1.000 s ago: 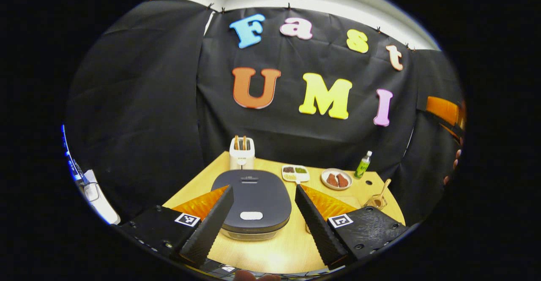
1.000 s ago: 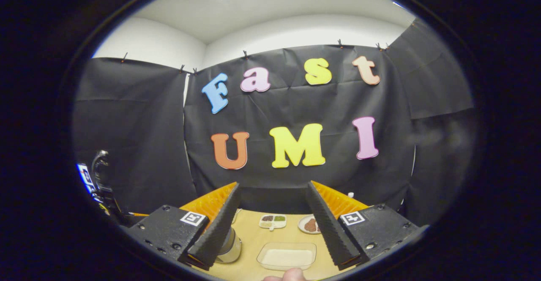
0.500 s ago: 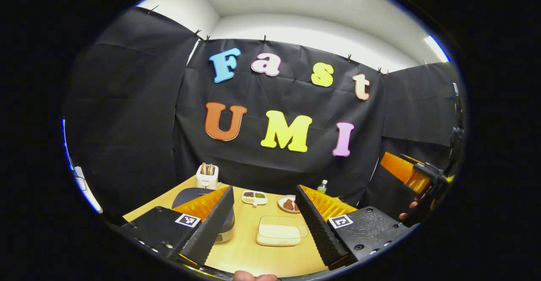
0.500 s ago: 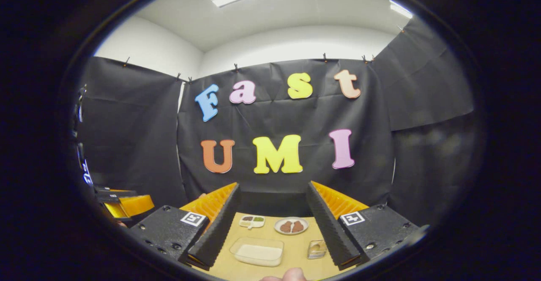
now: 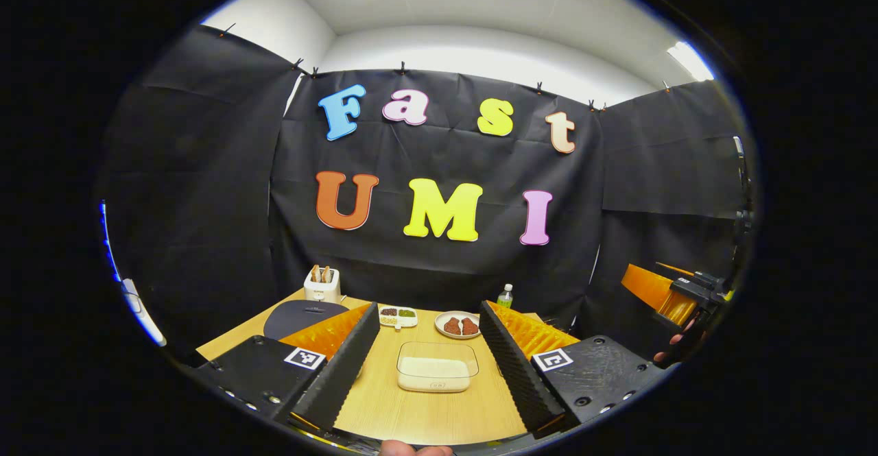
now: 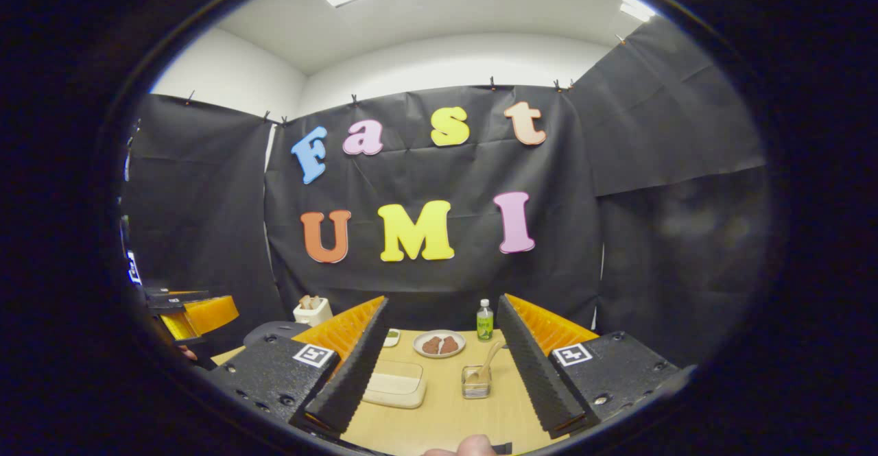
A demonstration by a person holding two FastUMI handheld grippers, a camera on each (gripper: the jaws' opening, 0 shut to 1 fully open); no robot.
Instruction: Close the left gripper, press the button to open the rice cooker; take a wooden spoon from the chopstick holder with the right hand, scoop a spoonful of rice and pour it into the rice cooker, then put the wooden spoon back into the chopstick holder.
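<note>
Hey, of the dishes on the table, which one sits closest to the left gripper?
The clear rectangular container of rice, lying just ahead between the left gripper's fingers. The divided dish and the round plate sit farther back toward the wall.

No legible txt anywhere; green bottle (image 6: 485, 321) label too small to read, hand-held gripper square markers just b/w patterns.

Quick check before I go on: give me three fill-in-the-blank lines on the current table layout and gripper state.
1. The rice cooker has its lid ____.
2. The wooden spoon stands in the chopstick holder, which sits in front of the ____ bottle.
3. The jaws of the right gripper stand ____.

Missing words: closed; green; open
</note>
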